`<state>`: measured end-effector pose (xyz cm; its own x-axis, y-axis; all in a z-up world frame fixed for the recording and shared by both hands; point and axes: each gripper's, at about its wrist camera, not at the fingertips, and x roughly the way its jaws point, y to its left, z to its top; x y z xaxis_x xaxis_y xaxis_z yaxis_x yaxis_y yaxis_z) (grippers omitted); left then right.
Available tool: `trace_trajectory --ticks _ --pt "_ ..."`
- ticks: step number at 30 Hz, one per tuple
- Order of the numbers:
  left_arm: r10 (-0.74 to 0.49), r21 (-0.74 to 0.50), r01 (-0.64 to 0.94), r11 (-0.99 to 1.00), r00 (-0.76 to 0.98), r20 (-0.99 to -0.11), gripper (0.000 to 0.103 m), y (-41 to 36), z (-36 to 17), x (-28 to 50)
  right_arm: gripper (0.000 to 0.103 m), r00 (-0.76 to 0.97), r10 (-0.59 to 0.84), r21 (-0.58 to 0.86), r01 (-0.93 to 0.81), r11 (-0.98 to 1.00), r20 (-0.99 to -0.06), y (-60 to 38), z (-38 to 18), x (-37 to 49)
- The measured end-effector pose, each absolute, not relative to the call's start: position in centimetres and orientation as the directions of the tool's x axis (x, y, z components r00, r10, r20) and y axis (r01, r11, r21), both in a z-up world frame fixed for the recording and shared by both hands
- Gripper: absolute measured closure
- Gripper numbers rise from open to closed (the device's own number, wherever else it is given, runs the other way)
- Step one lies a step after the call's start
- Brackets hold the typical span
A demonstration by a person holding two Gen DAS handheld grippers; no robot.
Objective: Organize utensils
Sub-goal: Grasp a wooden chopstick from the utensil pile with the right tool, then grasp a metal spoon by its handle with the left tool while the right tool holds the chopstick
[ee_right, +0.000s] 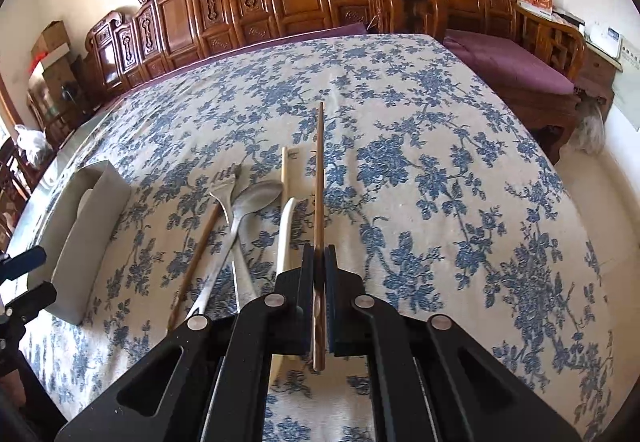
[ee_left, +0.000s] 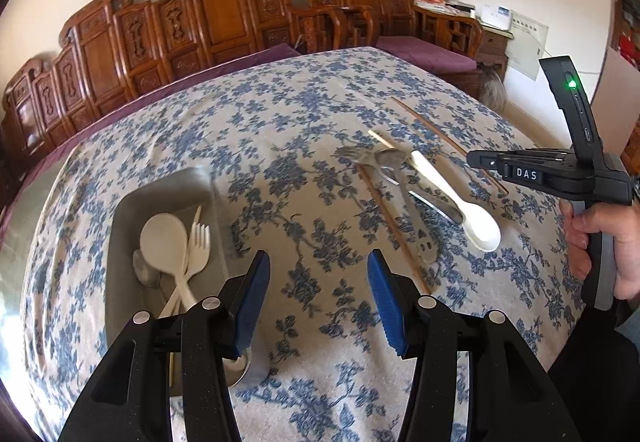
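Right gripper jaws clenched on one chopstick; left gripper jaws released, perhaps four utensils in tray

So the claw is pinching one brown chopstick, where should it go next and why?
Probably carry it across to the metal tray. The right claw is shut on the brown chopstick, while the tray already holds a white spoon and a white fork, and more utensils still lie loose on the flowered tablecloth.
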<state>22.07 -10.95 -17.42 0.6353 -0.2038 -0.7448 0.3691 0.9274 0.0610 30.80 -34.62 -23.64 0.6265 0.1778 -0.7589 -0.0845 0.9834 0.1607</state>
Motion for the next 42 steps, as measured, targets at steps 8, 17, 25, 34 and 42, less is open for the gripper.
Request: trace_trajectory --ticks 8,17,25,34,42 --pt "-0.24 0.041 0.42 0.907 0.594 -0.768 0.056 -14.7 -18.2 24.8 0.097 0.627 0.18 0.17 -0.078 0.982 -0.758 -35.1 -23.8 31.2" --pt "-0.28 0.006 0.481 0.877 0.52 -0.807 0.071 -19.5 -20.6 28.4 0.097 0.617 0.183 0.186 -0.06 0.981 -0.766 -36.0 -24.4 31.5" --pt "-0.275 -0.024 0.485 0.874 0.454 -0.848 0.082 -21.7 -23.4 31.0 0.097 0.61 0.207 0.234 -0.037 0.971 -0.765 -36.7 -24.7 31.9" --pt "-0.232 -0.003 0.459 0.888 0.444 -0.866 0.088 -22.0 -24.2 32.3 0.097 0.607 0.235 0.255 -0.056 0.965 -0.759 -36.1 -24.6 32.1" --pt "-0.221 0.009 0.459 0.888 0.446 -0.867 0.097 -22.4 -24.1 32.8 0.097 0.611 0.241 0.263 -0.055 0.963 -0.754 -36.1 -24.4 32.1"
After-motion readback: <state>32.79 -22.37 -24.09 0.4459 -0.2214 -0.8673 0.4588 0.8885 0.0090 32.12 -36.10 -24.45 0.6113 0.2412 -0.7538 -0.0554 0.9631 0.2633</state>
